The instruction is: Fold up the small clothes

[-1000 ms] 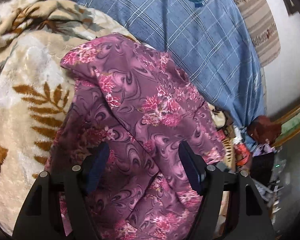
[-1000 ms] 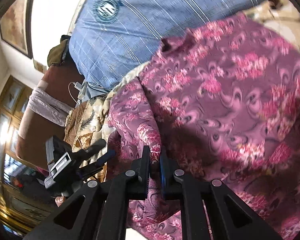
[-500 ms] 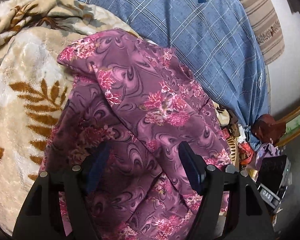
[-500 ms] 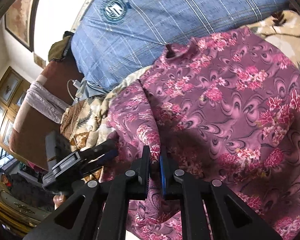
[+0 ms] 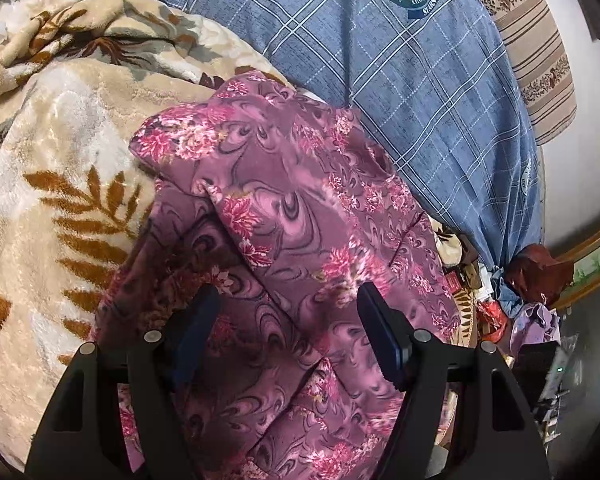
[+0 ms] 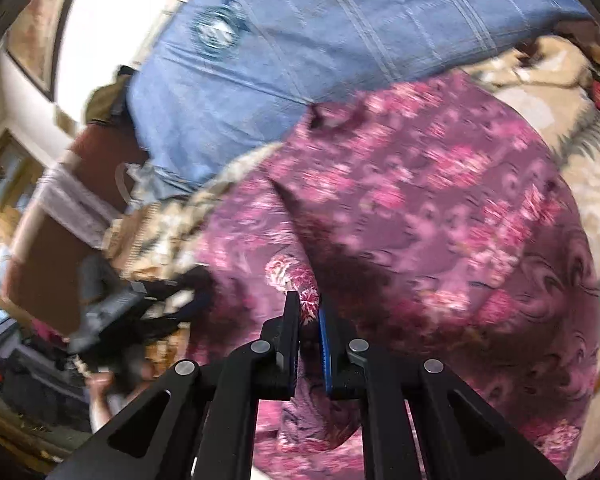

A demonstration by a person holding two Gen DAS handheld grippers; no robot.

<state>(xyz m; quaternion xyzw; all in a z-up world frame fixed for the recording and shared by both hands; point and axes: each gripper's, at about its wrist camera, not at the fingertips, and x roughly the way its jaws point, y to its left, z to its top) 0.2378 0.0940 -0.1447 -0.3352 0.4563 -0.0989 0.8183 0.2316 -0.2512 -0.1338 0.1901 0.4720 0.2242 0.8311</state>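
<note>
A purple garment with pink flowers [image 5: 300, 240] lies on a beige leaf-print blanket [image 5: 60, 200], partly folded over itself. My left gripper [image 5: 288, 300] is open and hovers just above the garment's near part, holding nothing. In the right wrist view the same garment [image 6: 440, 208] is blurred. My right gripper [image 6: 309, 304] is shut on a bunched edge of the garment. The left gripper shows dark and blurred at the left of the right wrist view [image 6: 140, 304].
A blue checked pillow with a round crest [image 5: 400, 60] lies behind the garment, and a striped pillow [image 5: 540, 60] behind that. Clutter and a dark red cloth [image 5: 540, 272] sit off the bed's right edge. Wooden furniture [image 6: 28, 200] stands at the left.
The left gripper stayed open over the garment and drew back a little. The right gripper kept its pinch on the garment edge and is moving fast, so its view is now blurred.
</note>
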